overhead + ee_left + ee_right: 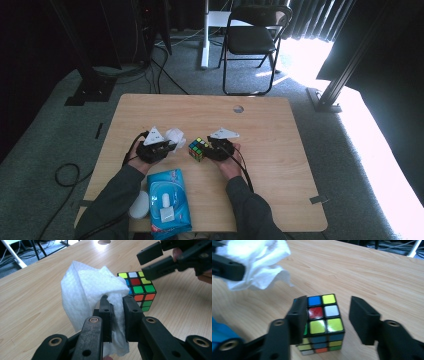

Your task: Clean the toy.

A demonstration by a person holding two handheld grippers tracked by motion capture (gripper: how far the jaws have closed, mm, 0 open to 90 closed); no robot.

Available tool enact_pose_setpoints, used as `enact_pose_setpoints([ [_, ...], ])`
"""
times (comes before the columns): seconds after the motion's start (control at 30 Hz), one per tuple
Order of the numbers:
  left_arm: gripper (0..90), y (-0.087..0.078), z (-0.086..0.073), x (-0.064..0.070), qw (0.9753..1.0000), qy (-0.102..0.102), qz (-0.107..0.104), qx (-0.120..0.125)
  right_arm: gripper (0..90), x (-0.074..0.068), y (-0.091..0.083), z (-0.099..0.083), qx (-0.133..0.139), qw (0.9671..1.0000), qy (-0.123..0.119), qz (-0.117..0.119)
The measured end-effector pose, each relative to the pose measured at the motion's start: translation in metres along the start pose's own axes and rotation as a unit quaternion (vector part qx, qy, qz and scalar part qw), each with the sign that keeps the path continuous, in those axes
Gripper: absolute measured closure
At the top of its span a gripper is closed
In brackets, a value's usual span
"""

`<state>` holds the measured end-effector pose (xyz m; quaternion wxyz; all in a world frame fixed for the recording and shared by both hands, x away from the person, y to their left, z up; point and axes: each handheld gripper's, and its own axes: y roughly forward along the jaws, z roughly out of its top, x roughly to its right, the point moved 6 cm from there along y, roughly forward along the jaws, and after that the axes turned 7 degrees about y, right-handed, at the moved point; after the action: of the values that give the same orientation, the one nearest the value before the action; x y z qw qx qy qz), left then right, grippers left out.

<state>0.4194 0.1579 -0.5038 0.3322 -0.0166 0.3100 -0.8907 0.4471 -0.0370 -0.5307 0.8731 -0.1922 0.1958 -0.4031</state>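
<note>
At the bottom edge of the high view, left of centre, a blue pack of wet wipes (169,201) lay flat on the table (270,150), with a small white rounded object (138,204) just beside it on its left. Further up, at the middle of the frame, the person's two forearms reached in and met on either side of a scrambled puzzle cube (198,148). The left claw (117,305), seen low in the left gripper view, was clamped on a crumpled white wipe (87,292), the sheet bunched between its jaws and billowing up and to the left of them; the wipe sat just beside the cube's near face, and I could not tell whether it touched. The right claw (328,316) stood wide apart around the cube in the right gripper view, one jaw close against the cube's left side and the other clear of it on the right, so it looked to be bracketing the cube rather than gripping it. The cube itself rested on the table between the two claws. By my judgement the wipe had been drawn and brought over, while steadying the cube and actually wiping its faces remained. At the top of the high view a black folding chair (252,35) stood on the floor beyond the table
</note>
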Motion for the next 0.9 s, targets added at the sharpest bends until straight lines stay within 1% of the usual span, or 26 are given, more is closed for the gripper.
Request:
enact_pose_setpoints([
  [0.03,79.3,0.000,0.000,0.000,1.0000,0.000,0.000,0.000,52.2,0.002,0.001,0.001,-0.002,1.0000,-0.001,-0.006],
  [0.07,79.1,0.000,0.000,0.001,1.0000,0.001,0.000,0.000,57.9,0.007,0.004,0.002,-0.007,0.9998,0.003,-0.017],
  [0.17,78.8,0.001,-0.001,0.001,1.0000,-0.001,-0.001,0.000,58.2,0.011,0.007,0.002,-0.013,0.9995,0.012,-0.024],
  [0.23,78.7,0.001,-0.001,0.001,1.0000,0.000,-0.002,-0.001,57.9,0.013,0.009,0.000,-0.019,0.9994,0.010,-0.029],
  [0.33,78.7,0.002,-0.001,0.001,1.0000,0.000,-0.002,-0.001,56.5,0.014,0.010,0.000,-0.021,0.9993,0.011,-0.028],
  [0.4,78.7,0.002,-0.001,0.002,1.0000,0.000,-0.002,-0.001,54.3,0.013,0.011,0.000,-0.024,0.9994,0.014,-0.020],
  [0.5,78.7,0.001,0.001,0.002,1.0000,0.001,-0.003,0.001,54.4,0.014,0.011,-0.001,-0.030,0.9993,0.018,-0.016],
  [0.53,78.7,0.001,0.001,0.003,1.0000,0.002,-0.003,0.000,54.5,0.014,0.011,-0.001,-0.032,0.9991,0.023,-0.015],
  [0.63,78.7,0.001,0.002,0.003,1.0000,0.005,-0.002,0.000,54.6,0.018,0.012,-0.001,-0.043,0.9974,0.057,0.002],
  [0.7,78.7,0.001,0.003,0.003,1.0000,0.004,-0.002,0.001,55.4,0.021,0.013,-0.001,-0.050,0.9950,0.084,0.020],
  [0.73,78.7,0.002,0.004,0.004,1.0000,0.005,-0.002,0.001,56.8,0.023,0.014,-0.002,-0.051,0.9933,0.099,0.030],
  [0.8,78.7,0.002,0.004,0.004,1.0000,0.007,-0.003,0.001,60.4,0.025,0.014,-0.003,-0.053,0.9888,0.129,0.052],
  [0.9,78.8,0.003,0.005,0.005,0.9999,0.010,-0.005,0.000,66.0,0.026,0.015,-0.005,-0.052,0.9827,0.160,0.076],
])
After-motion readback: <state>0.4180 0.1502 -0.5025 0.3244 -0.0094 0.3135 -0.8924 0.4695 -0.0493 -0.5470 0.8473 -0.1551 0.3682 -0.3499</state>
